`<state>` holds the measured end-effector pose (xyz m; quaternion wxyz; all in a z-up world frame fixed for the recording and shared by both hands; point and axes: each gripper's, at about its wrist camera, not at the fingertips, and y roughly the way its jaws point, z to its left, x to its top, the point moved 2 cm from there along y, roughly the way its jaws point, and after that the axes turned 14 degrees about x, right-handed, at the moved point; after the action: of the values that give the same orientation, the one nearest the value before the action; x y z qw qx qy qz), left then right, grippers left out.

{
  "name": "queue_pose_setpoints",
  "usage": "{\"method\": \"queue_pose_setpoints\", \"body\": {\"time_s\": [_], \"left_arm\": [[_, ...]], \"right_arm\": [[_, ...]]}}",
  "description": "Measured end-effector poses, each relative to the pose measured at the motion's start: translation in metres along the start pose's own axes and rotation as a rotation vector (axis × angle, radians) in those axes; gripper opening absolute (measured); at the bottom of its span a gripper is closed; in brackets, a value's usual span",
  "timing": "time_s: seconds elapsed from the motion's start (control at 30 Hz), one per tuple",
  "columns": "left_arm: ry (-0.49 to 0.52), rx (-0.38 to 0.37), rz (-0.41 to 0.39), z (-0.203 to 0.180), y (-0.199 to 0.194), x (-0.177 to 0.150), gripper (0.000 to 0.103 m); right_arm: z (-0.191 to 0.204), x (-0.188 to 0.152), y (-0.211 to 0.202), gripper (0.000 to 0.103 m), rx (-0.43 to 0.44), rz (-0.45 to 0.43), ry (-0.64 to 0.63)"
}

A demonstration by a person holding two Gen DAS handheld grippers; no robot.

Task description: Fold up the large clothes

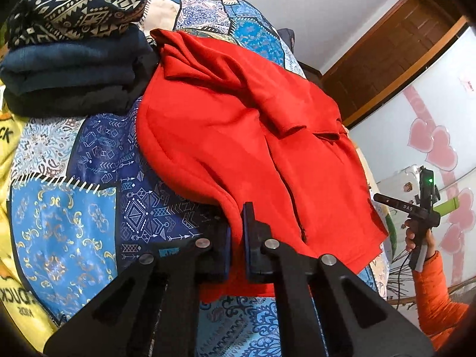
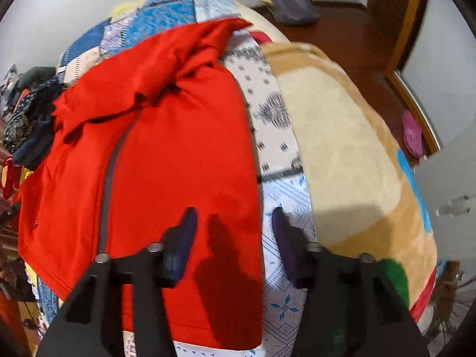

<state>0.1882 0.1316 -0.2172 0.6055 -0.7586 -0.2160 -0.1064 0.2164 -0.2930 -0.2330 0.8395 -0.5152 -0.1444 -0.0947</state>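
Observation:
A large red zip-up garment (image 1: pixel 238 136) lies spread on a blue patchwork bedspread (image 1: pixel 74 214). My left gripper (image 1: pixel 237 235) is shut on the garment's near edge, with red cloth pinched between its blue pads. In the right wrist view the same garment (image 2: pixel 166 160) lies flat with its grey zip running down the left side. My right gripper (image 2: pixel 233 238) is open above the garment's right edge, one finger over the red cloth and one over the bedspread (image 2: pixel 285 303). The right gripper (image 1: pixel 424 205) also shows at the far right of the left wrist view, held in a hand.
A stack of folded dark clothes (image 1: pixel 74 47) sits at the far left of the bed. A tan blanket (image 2: pixel 342 136) lies right of the garment. A loose clothes pile (image 2: pixel 26 119) lies at the left. A wooden floor (image 2: pixel 351 29) with a pink slipper (image 2: pixel 412 134) lies beyond.

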Motion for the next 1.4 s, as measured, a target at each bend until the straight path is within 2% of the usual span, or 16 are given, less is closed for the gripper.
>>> {"method": "queue_pose_setpoints", "body": {"time_s": [0.13,0.23,0.33,0.4,0.43,0.47,0.5,0.57,0.73,0.93,1.07,1.17,1.3,1.4], "left_arm": [[0.008,0.007,0.002,0.0,0.003,-0.002,0.005],[0.008,0.007,0.008,-0.001,0.005,-0.003,0.005],[0.008,0.003,0.013,-0.003,0.007,-0.002,0.005],[0.013,0.0,0.006,-0.005,0.006,0.0,0.005],[0.017,0.001,0.0,-0.007,0.005,0.001,0.005],[0.022,0.001,-0.006,-0.009,0.003,0.003,0.005],[0.025,0.0,-0.011,-0.01,0.001,0.004,0.005],[0.032,-0.009,-0.021,-0.014,-0.003,0.009,0.005],[0.033,-0.025,-0.064,-0.02,-0.016,0.031,0.005],[0.016,-0.037,-0.129,-0.032,-0.029,0.086,0.005],[0.004,0.004,-0.202,-0.038,-0.035,0.128,0.005],[-0.044,0.03,-0.232,-0.028,-0.03,0.161,0.005],[-0.092,0.09,-0.242,-0.013,-0.01,0.198,0.005],[-0.133,0.142,-0.225,0.001,0.02,0.223,0.005]], "right_arm": [[-0.004,-0.011,0.019,0.049,0.022,0.076,0.0],[0.002,-0.016,0.029,0.056,0.012,0.043,-0.051],[0.001,-0.011,0.036,0.057,0.034,0.021,-0.017],[-0.001,-0.006,0.039,0.053,0.042,0.008,0.006],[0.001,-0.005,0.041,0.046,0.037,0.003,0.002],[0.002,-0.003,0.042,0.03,0.028,-0.001,-0.003],[0.004,-0.001,0.042,0.02,0.026,0.0,-0.003],[0.009,0.005,0.039,0.016,0.06,0.018,0.019],[0.035,0.02,0.02,0.015,0.092,-0.012,-0.07],[0.055,0.069,-0.005,0.015,0.149,-0.122,-0.105],[0.063,0.109,-0.019,0.015,0.151,-0.202,-0.114],[0.064,0.143,-0.024,0.015,0.157,-0.259,-0.094],[0.061,0.187,-0.007,0.015,0.152,-0.279,-0.05],[0.054,0.212,0.014,0.015,0.142,-0.254,-0.021]]}}
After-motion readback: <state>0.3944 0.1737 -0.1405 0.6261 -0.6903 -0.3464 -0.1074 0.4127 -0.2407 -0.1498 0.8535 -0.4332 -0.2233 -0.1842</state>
